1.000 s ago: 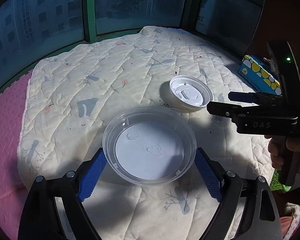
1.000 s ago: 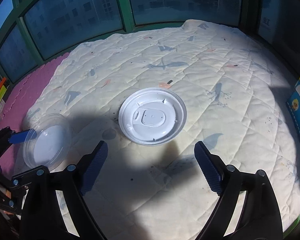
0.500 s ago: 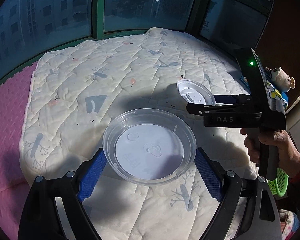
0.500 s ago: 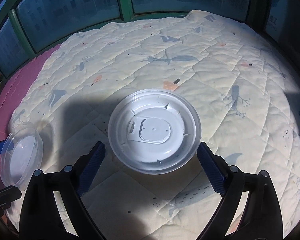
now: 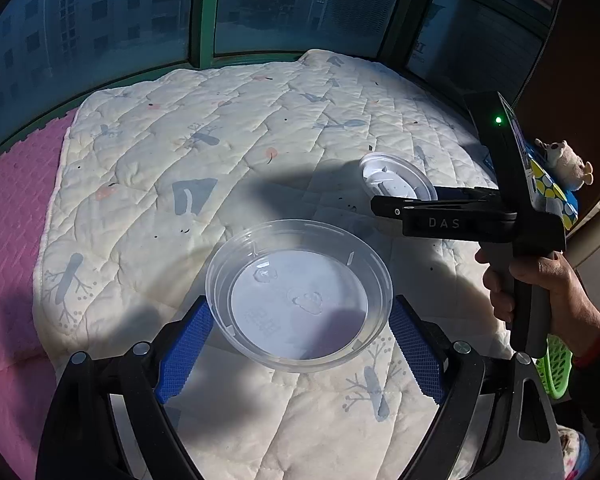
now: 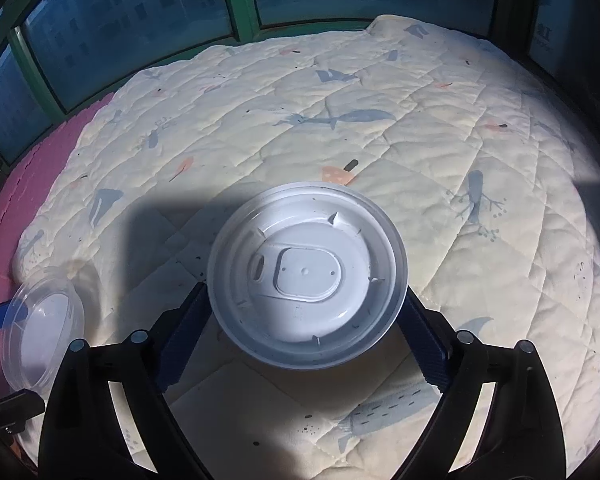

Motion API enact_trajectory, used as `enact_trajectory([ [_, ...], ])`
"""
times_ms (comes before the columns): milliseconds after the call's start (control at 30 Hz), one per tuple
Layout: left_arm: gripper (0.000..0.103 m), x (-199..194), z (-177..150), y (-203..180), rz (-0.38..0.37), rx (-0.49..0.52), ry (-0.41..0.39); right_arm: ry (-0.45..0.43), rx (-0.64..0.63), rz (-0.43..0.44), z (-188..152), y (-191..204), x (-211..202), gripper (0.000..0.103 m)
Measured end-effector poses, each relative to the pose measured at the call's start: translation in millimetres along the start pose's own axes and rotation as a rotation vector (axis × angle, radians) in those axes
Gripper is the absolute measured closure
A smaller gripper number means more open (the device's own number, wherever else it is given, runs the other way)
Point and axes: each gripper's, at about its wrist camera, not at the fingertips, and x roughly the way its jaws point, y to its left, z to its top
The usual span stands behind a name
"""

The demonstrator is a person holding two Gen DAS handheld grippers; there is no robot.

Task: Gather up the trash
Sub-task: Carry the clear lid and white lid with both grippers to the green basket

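A clear round plastic container (image 5: 300, 304) sits between the blue pads of my left gripper (image 5: 300, 344), which is shut on its rim and holds it just above the quilt. It shows again at the left edge of the right wrist view (image 6: 40, 328). A white round lid (image 6: 306, 276) lies on the quilt, underside up. My right gripper (image 6: 304, 336) is open, with one finger on each side of this lid, close to its rim. In the left wrist view the white lid (image 5: 396, 184) lies just beyond the right gripper (image 5: 380, 204), which a hand (image 5: 540, 292) holds.
The cream quilt (image 5: 220, 140) with printed animals covers a platform under green-framed windows (image 6: 240, 0). A pink foam mat (image 5: 12, 208) borders it on the left. A blue and yellow box (image 5: 552, 192) with a small plush toy (image 5: 568, 160) stands at the right, above a green basket (image 5: 556, 368).
The right gripper has moved forward so the white lid now lies between its fingers. The left gripper has drawn back and up with the clear container still in it.
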Motion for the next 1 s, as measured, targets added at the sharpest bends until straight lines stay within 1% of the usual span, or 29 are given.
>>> enact_trajectory([
  [133,0.018,-3,-1,-1,0.0,0.001,-0.005,-0.014,0.004,0.003,-5,1,-10,0.014],
  [267,0.018,-8,-1,-6,-0.002,0.009,-0.009,-0.036,0.01,0.009,-15,1,-28,0.014],
  [333,0.018,-11,-1,-9,-0.004,0.011,-0.015,-0.04,0.015,0.008,-21,1,-38,0.018],
  [400,0.018,-14,-3,-14,-0.009,0.011,-0.019,-0.05,0.026,0.01,-29,-1,-49,0.018],
  [733,0.018,-28,-8,-46,-0.035,0.047,-0.038,-0.098,0.044,-0.005,-69,-12,-94,0.018],
  [1000,0.018,-38,-13,-82,-0.069,0.094,-0.048,-0.143,0.103,-0.014,-111,-32,-137,0.018],
])
